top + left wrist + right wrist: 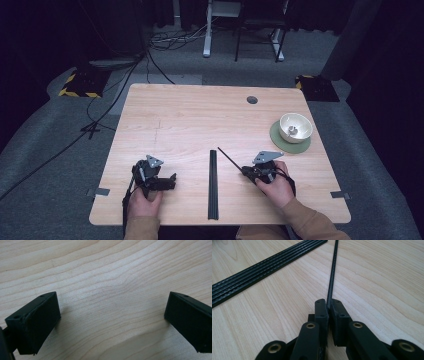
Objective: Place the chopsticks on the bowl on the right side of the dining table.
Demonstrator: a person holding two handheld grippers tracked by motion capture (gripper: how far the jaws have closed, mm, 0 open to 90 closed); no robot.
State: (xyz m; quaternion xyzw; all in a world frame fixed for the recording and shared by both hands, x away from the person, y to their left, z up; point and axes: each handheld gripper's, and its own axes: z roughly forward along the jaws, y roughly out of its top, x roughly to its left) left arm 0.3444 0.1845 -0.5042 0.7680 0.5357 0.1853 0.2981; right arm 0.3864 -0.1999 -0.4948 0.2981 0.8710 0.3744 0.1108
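Note:
A row of several thin black rods [213, 184] lies side by side at the middle front of the wooden table [200, 115], and it crosses the upper left of the right gripper view as black rods [267, 265]. My right gripper [246, 171] is shut on one single black rod [229, 159], which points away to the upper left; the jaws of that gripper [329, 307] pinch the single rod [332, 272] at its near end. My left gripper [172, 178] rests at the front left, open, its jaws [112, 315] wide apart over bare wood.
A white bowl [295, 127] with a small object inside stands on a green round mat [280, 140] at the right. A dark cable hole [252, 99] sits near the far edge. Bits of grey tape [101, 191] mark the front corners.

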